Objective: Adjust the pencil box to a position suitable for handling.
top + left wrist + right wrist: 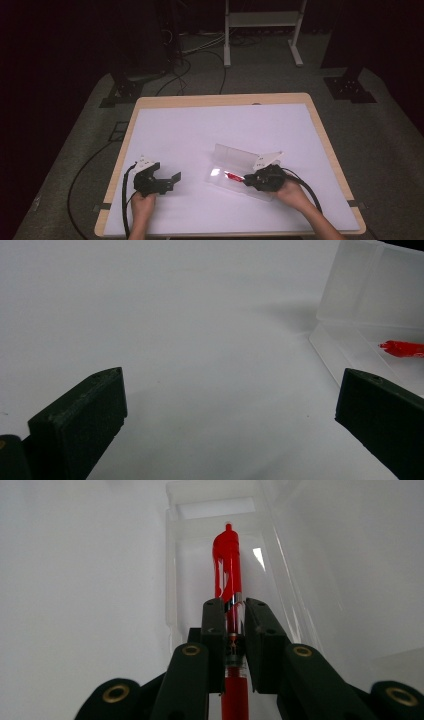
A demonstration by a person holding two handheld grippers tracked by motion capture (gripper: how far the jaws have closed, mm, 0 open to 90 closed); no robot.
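Observation:
A red pen [227,570] lies lengthwise between my right gripper's [233,605] jaws, which are shut on its barrel. Its capped end points into a clear plastic case [220,525] whose lid stands raised. In the high view the right gripper [248,179] is at the case [235,165] near the table's front right, with the red pen [233,175] over the case's tray. My left gripper [176,176] rests on the white sheet at the front left, jaws wide open with nothing between them. From the left gripper view the case [370,295] and pen tip [402,348] sit at the far right.
A white sheet [200,130] covers the wooden table [320,125]. Black cables [125,200] trail from both grippers toward the front edge. A white frame [262,20] and dark stands are on the floor beyond the table.

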